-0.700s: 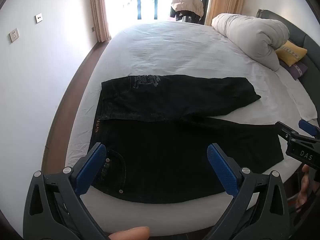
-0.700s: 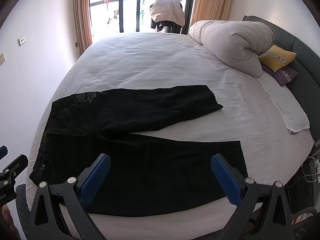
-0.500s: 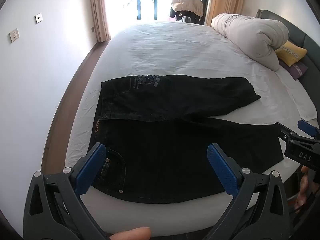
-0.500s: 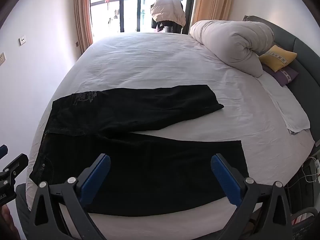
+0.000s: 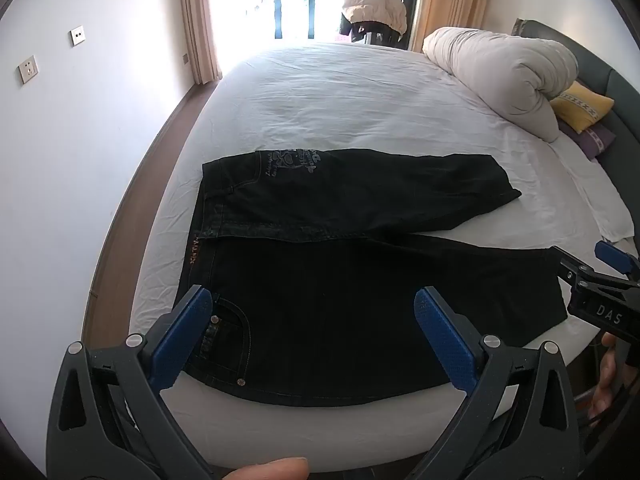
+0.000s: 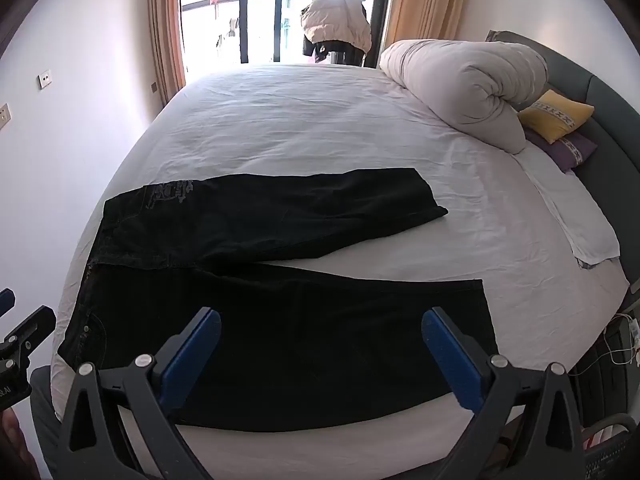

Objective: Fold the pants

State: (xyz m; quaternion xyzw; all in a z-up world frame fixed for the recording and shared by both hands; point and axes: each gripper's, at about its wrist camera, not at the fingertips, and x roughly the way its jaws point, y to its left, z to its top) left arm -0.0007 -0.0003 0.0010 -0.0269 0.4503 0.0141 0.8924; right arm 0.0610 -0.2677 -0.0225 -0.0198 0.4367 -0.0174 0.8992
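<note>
Black pants (image 5: 360,288) spread flat on a white bed (image 5: 340,100).
Left gripper (image 5: 312,336) and right gripper (image 6: 320,344) hover above, fingers wide apart, empty.

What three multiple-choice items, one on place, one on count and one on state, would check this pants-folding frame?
1. Where is the waistband of the black pants?
A. toward the wall with the sockets
B. toward the headboard
C. hanging off the bed's foot

2. How many small cushions lie beside the rolled duvet?
A. none
B. two
C. four

3. How do the two hand-held grippers stand?
A. both shut on the pants
B. one open, one shut
C. both open, holding nothing

Answers:
1 A: the button and pocket sit at the left end, the leg hems at the right.
2 B: a yellow cushion lies over a purple cushion.
3 C: the left hand-held gripper and the right hand-held gripper show wide jaws above the cloth.
</note>
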